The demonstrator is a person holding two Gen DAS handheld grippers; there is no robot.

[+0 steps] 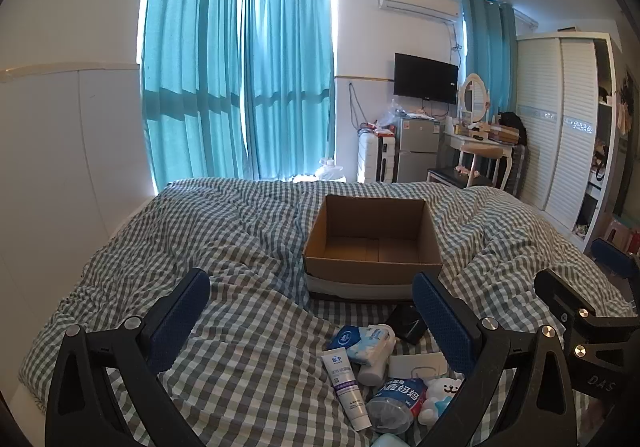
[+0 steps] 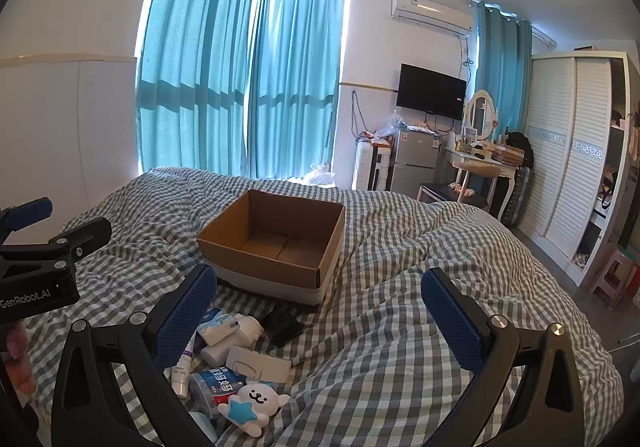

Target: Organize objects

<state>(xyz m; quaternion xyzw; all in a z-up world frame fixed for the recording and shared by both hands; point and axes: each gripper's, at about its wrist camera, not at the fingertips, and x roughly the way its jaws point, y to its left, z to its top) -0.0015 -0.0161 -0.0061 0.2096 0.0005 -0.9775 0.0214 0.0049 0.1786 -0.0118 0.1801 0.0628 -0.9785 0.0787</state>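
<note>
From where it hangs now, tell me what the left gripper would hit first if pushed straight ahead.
The left gripper, jaws open and empty, points slightly downward at the open brown cardboard box. It would probably meet the box's near wall first, passing over the green-and-white checked bedcover; depth is unclear.

An open cardboard box (image 1: 372, 243) sits upright and empty on the checked bed cover (image 1: 240, 247). At its 6 o'clock lies a loose cluster: a black case (image 1: 406, 321) nearest the box, then a white tube (image 1: 346, 383) at 7 o'clock, a tissue pack (image 1: 370, 341), a white card (image 1: 418, 365), a crumpled blue-labelled bottle (image 1: 394, 403) and a white bear toy (image 1: 440, 397) holding a blue star.
</note>
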